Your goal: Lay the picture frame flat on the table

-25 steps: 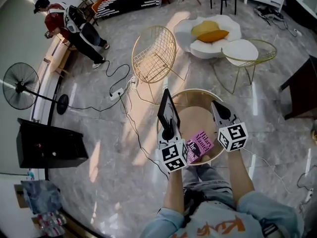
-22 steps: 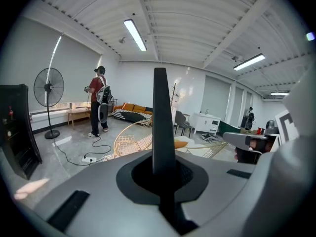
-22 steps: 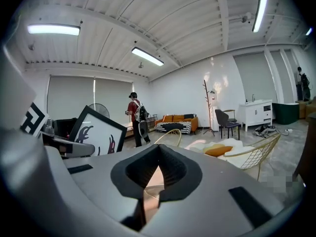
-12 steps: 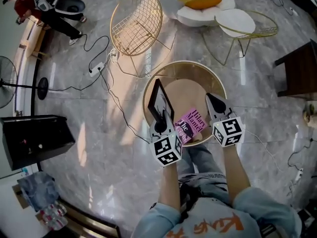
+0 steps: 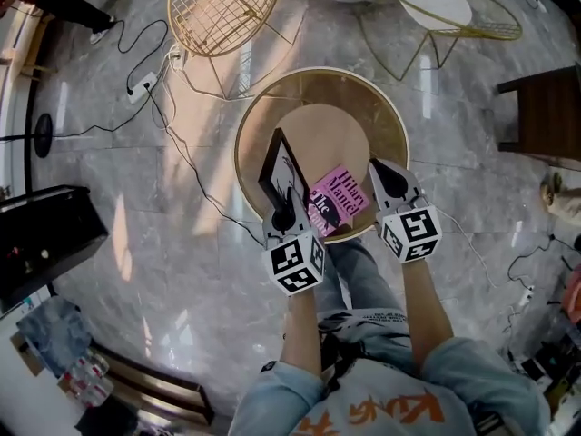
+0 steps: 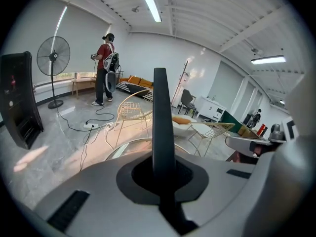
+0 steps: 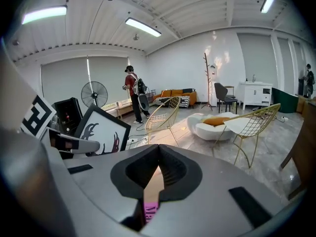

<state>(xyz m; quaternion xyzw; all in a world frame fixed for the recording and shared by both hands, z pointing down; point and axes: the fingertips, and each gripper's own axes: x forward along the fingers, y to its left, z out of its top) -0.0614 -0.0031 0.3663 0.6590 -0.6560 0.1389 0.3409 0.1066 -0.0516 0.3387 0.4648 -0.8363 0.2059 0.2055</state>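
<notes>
Picture frame (image 5: 283, 173) is being gripped upright by left tool (image 5: 282, 214); right tool (image 5: 379, 173), closed and empty, is nearby. "Mantel" is being shown on pink book (image 5: 338, 198).

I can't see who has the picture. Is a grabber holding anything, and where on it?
The left gripper holds the picture frame, jaws shut on the thin edge nearest the person. The right gripper holds nothing.

The picture frame (image 5: 280, 173) is left of the book (image 5: 338, 198) on the table (image 5: 368, 98).
</notes>
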